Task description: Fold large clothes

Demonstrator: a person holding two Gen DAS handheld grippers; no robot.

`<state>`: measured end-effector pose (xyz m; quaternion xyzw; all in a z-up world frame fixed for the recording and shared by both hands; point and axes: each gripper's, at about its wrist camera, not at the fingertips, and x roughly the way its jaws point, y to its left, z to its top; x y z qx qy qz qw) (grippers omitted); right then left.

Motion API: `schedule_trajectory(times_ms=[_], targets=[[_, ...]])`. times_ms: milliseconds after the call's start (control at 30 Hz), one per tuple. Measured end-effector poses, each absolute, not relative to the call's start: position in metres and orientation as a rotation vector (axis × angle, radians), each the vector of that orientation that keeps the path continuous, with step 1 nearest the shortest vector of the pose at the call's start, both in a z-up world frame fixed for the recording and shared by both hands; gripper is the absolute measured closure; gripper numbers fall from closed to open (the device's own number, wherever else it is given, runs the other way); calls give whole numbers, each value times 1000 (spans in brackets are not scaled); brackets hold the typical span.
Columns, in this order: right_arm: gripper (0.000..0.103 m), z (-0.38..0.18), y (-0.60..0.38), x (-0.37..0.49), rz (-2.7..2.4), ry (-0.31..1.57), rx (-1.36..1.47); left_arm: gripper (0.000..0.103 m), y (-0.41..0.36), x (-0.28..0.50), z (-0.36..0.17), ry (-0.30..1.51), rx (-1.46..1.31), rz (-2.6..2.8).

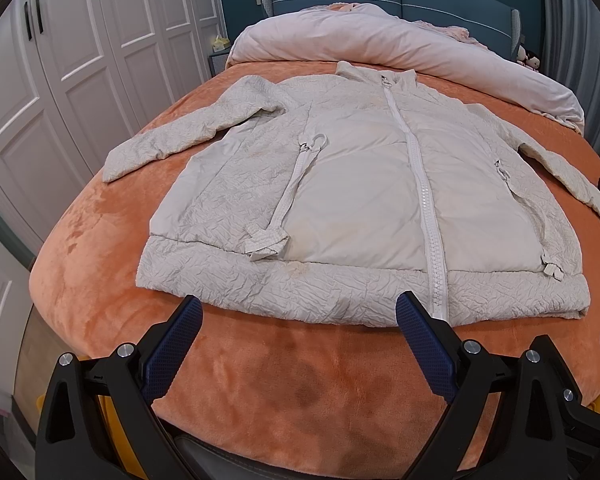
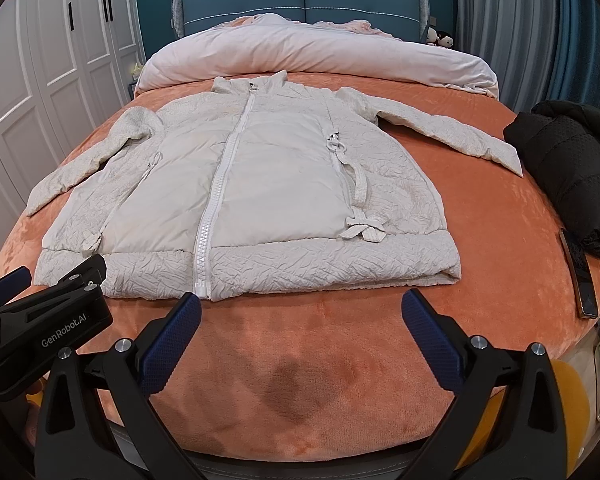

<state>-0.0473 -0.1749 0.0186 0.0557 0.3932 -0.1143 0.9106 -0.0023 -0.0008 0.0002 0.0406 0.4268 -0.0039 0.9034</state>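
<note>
A large off-white zipped jacket (image 1: pixel 364 184) lies flat, front up, on the orange bed cover (image 1: pixel 284 384), sleeves spread to both sides, collar toward the headboard. It also shows in the right wrist view (image 2: pixel 260 184). My left gripper (image 1: pixel 300 312) is open and empty, just short of the jacket's hem, left of the zipper's bottom end. My right gripper (image 2: pixel 302 308) is open and empty, just short of the hem, right of the zipper. The left gripper's body (image 2: pixel 40 316) shows at the left of the right wrist view.
A rolled pale pink duvet (image 2: pixel 308 56) lies across the head of the bed before a blue headboard (image 2: pixel 300 4). A black padded coat (image 2: pixel 576 176) and a phone (image 2: pixel 580 276) lie at the bed's right edge. White wardrobe doors (image 1: pixel 80 60) stand on the left.
</note>
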Motion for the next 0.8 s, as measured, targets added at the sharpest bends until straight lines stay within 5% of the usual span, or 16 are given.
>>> schedule_trajectory(times_ms=[800], targets=[[5, 7, -229, -30, -250, 822, 136, 5, 22, 23, -12, 906, 40, -4]])
